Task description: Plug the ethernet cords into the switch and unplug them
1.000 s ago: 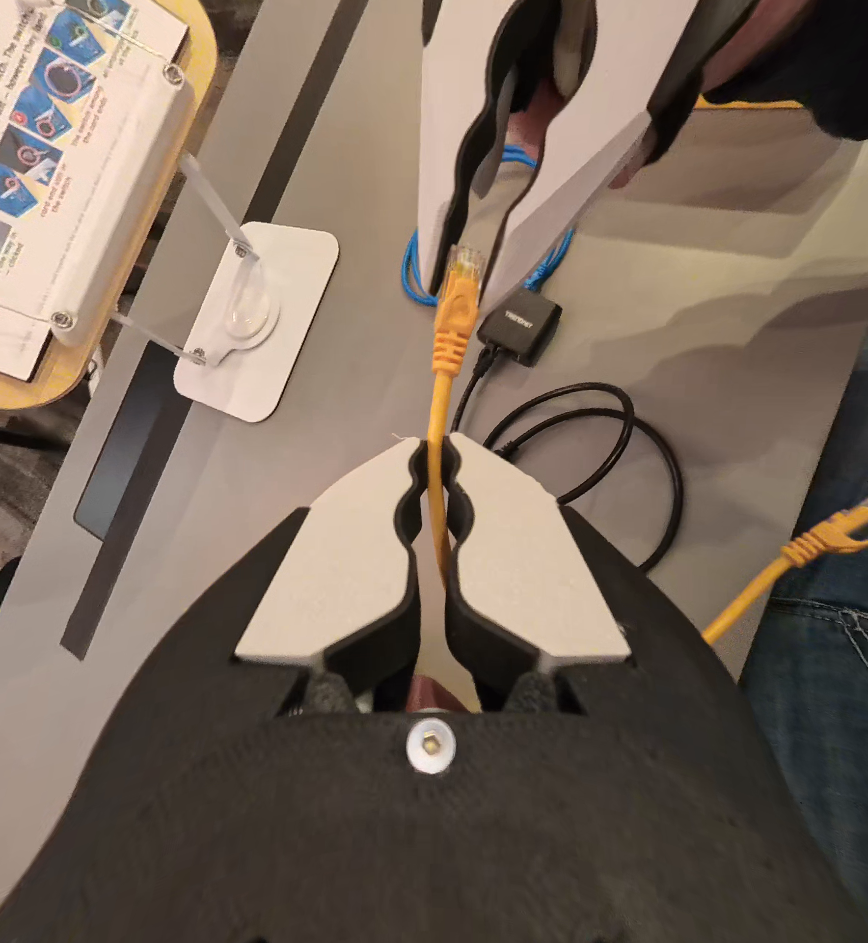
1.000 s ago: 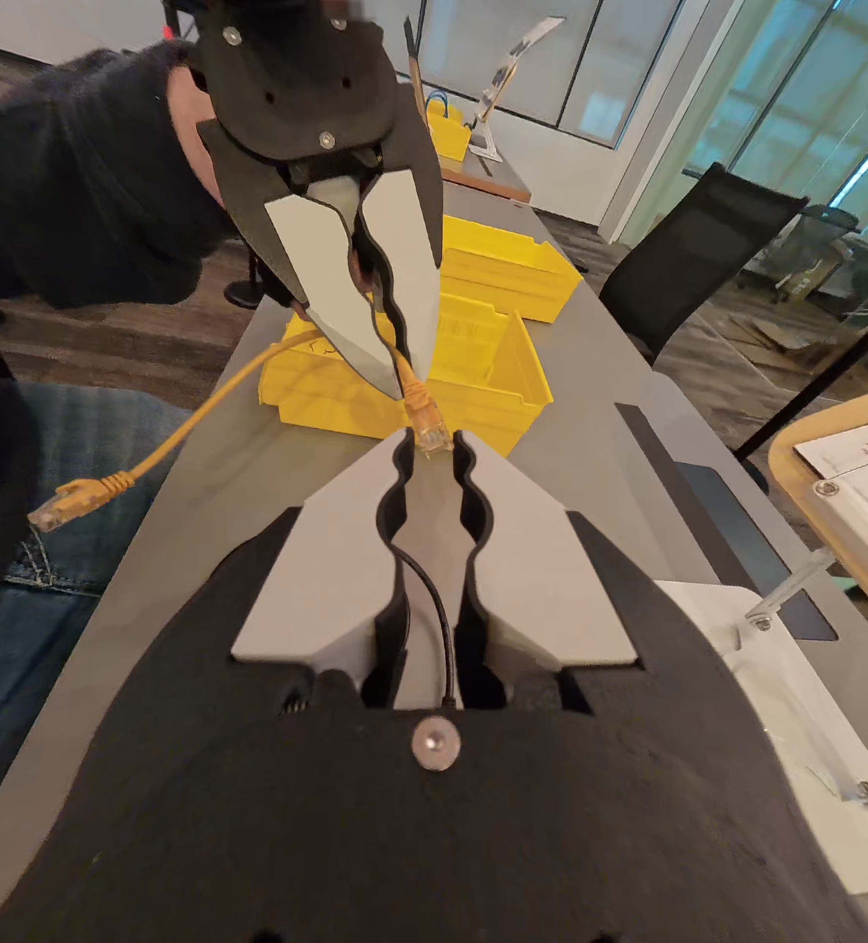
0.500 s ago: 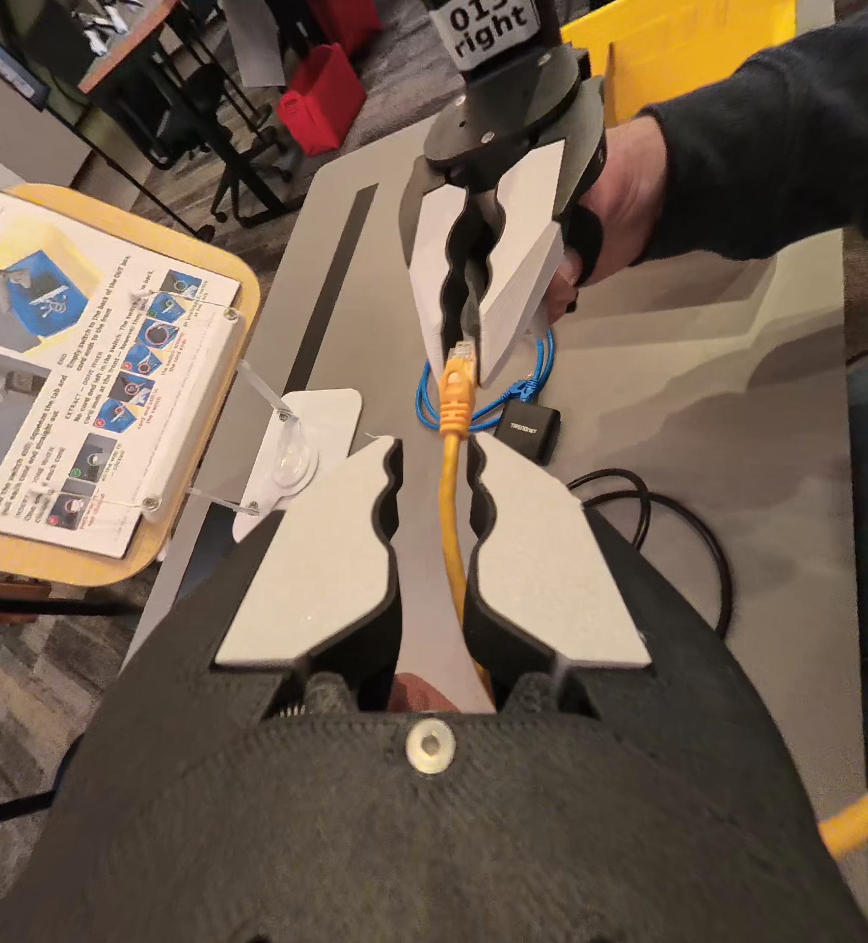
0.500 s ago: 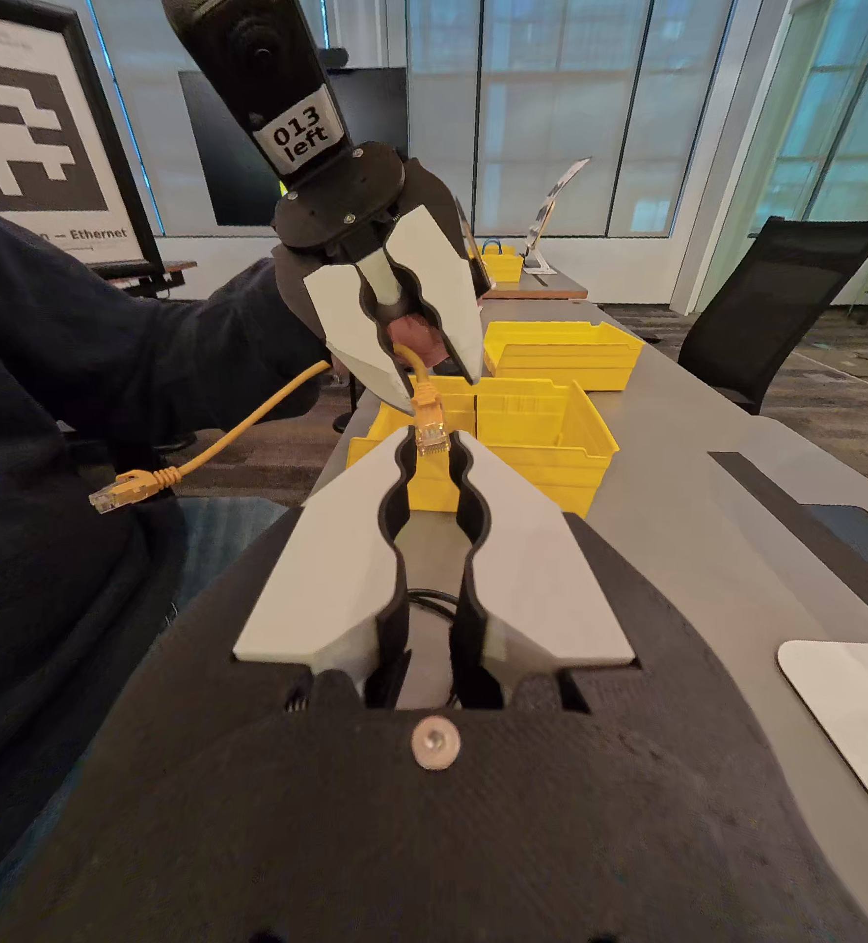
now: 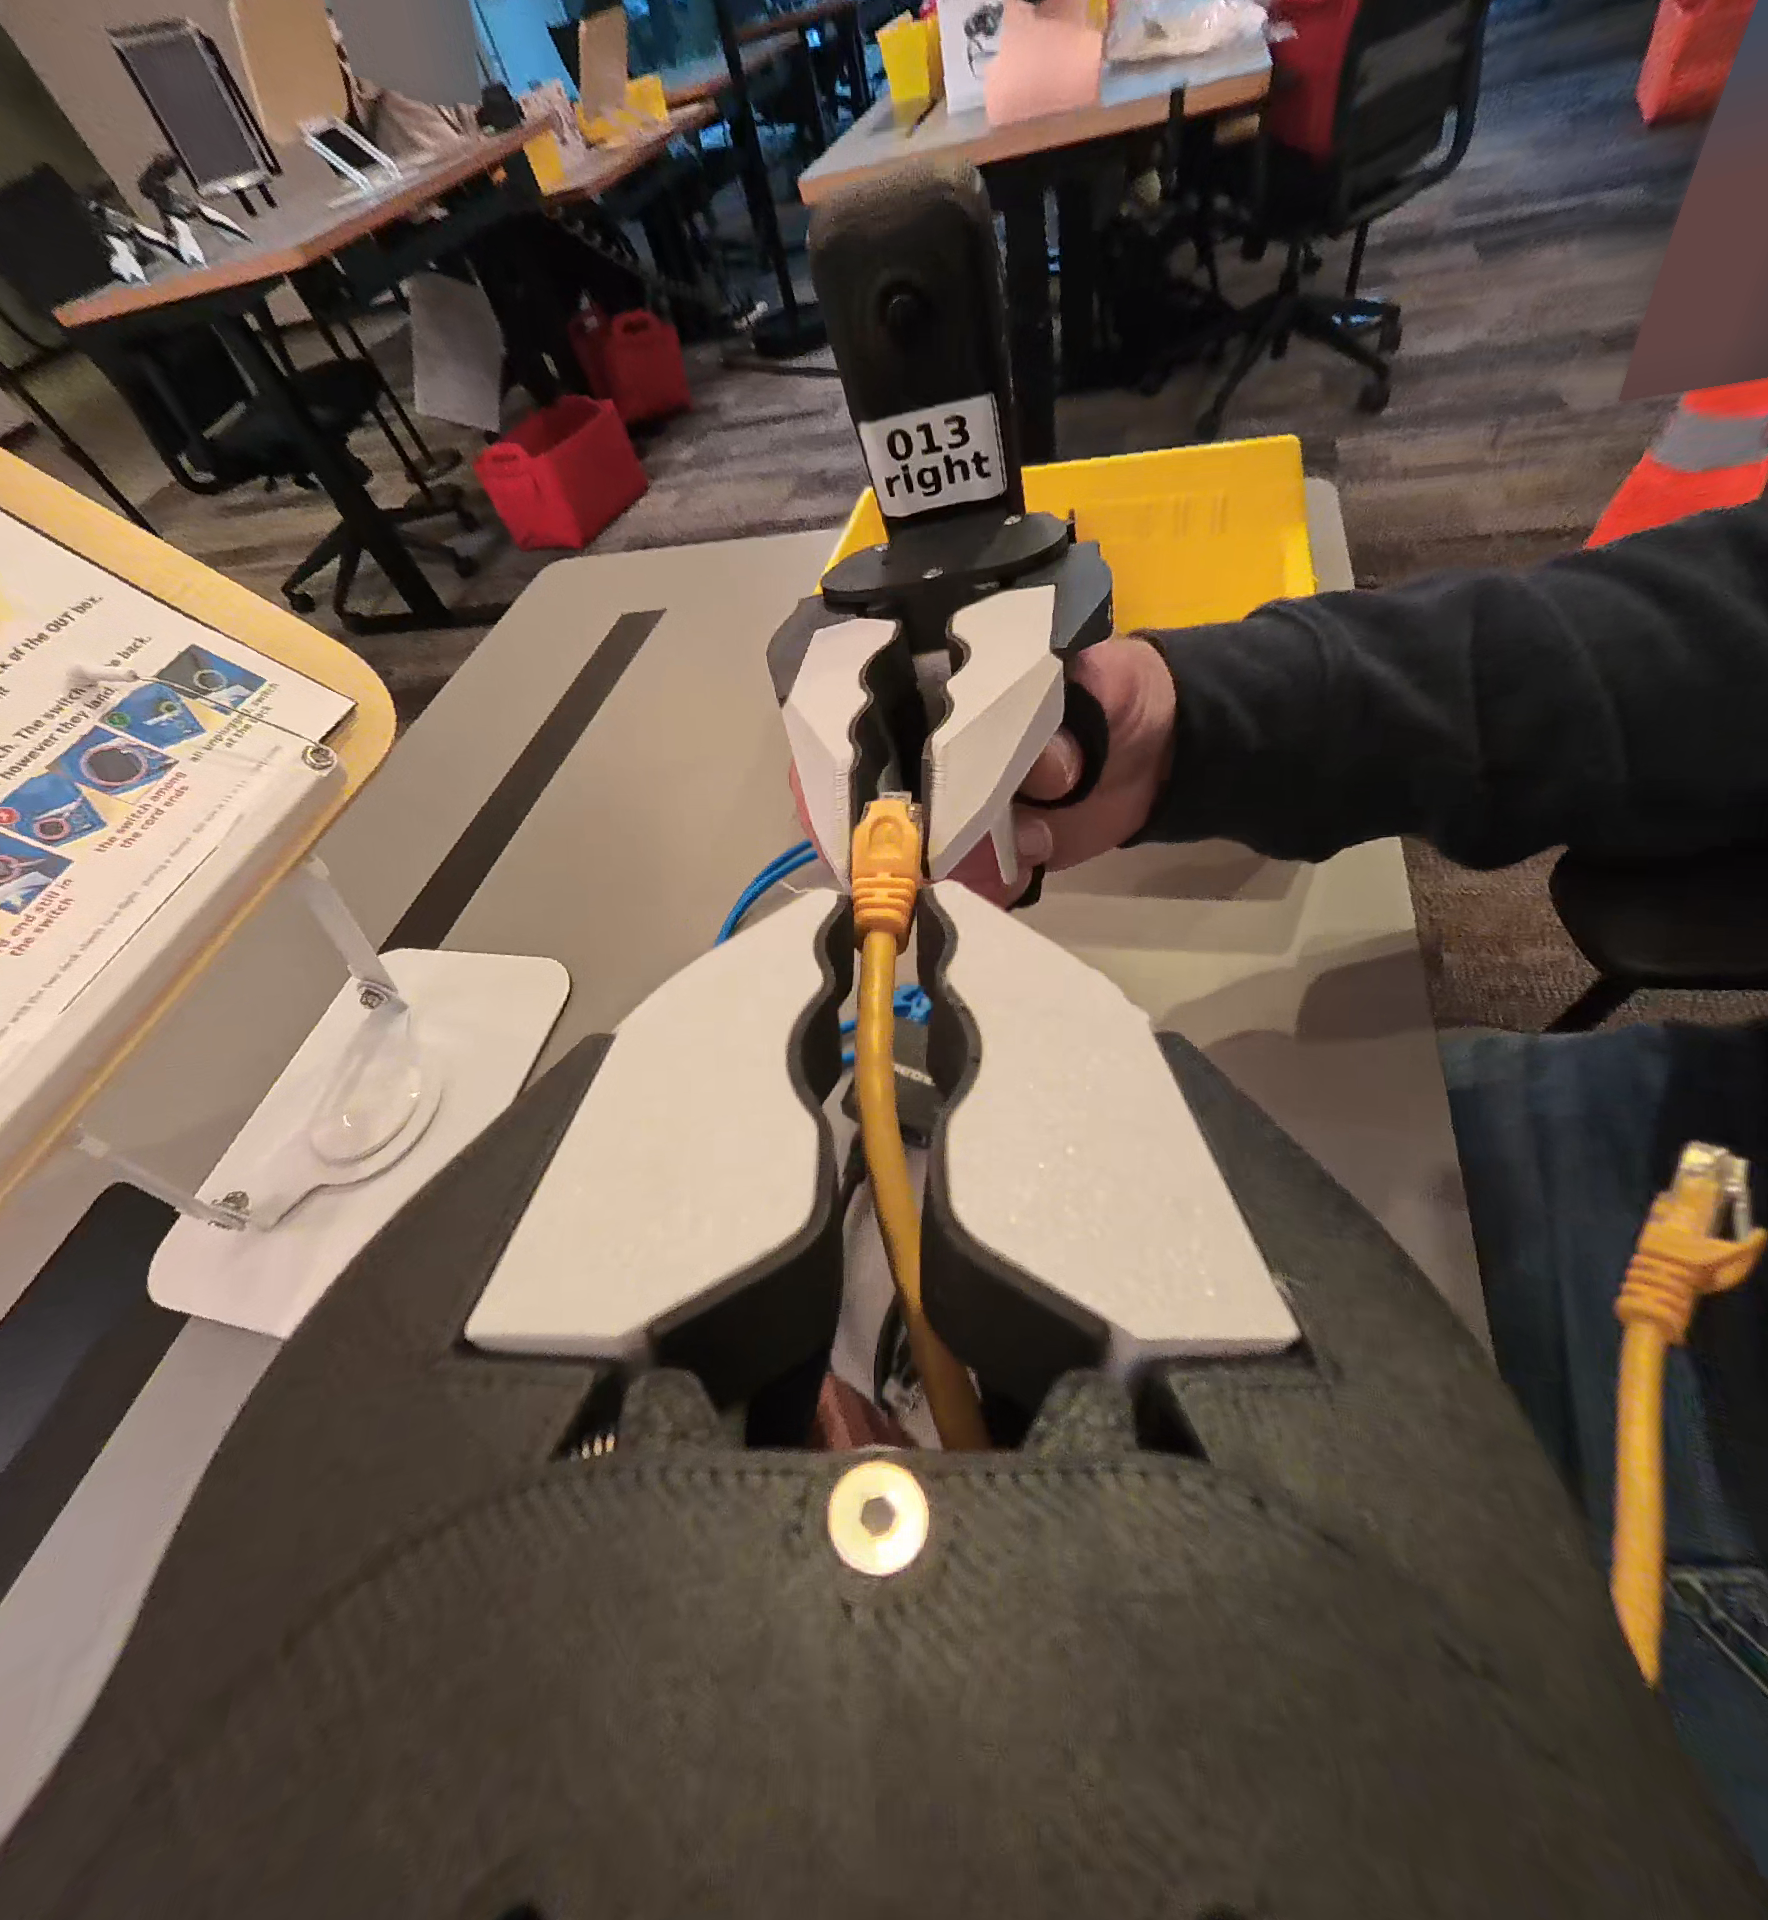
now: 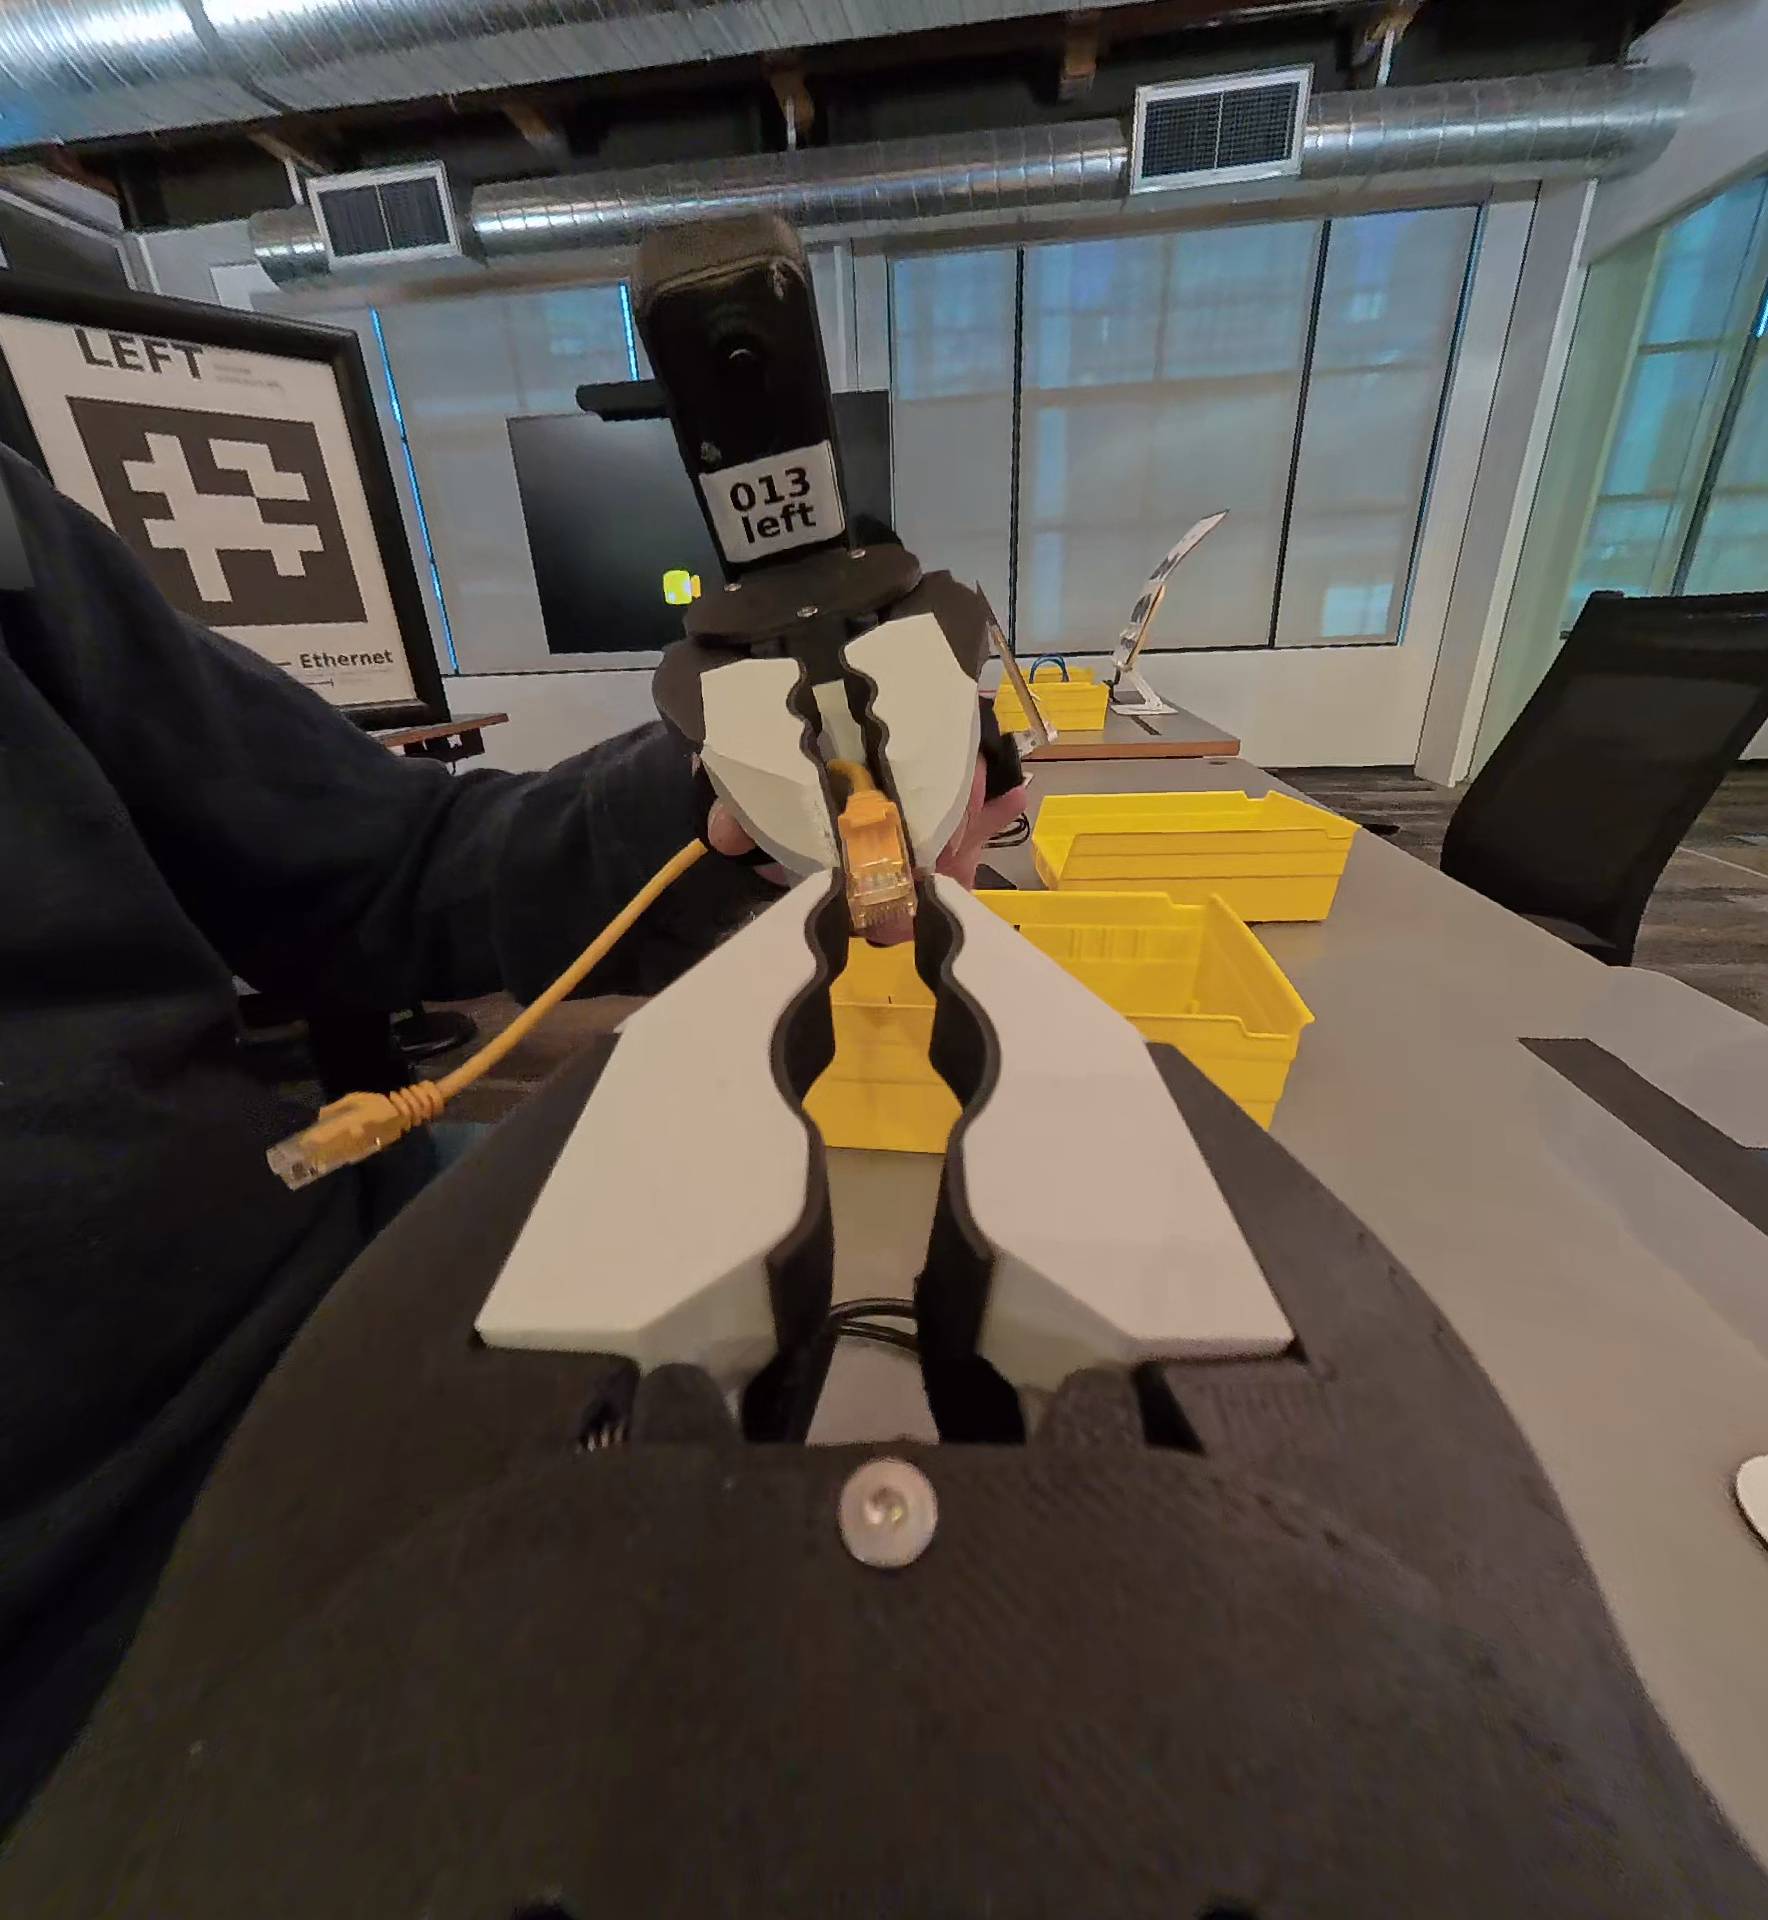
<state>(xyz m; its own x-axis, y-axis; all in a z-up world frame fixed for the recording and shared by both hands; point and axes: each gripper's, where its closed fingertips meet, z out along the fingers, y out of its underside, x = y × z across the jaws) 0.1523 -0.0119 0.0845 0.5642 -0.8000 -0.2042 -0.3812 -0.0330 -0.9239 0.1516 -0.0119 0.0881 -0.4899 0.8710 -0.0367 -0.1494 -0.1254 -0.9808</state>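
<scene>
Right up close, the left tool (image 5: 885, 914) pinches the orange ethernet cord (image 5: 885, 1122) behind its plug (image 5: 888, 847), feeding it toward 12 o'clock where the right tool (image 5: 888, 831), narrowly parted, takes over; spare end (image 5: 1706, 1195) dangles at 3 o'clock.

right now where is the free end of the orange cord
In the left wrist view the free plug hangs at the far right, off the table edge over the person's jeans; the right wrist view shows it lower left, dangling.
</scene>
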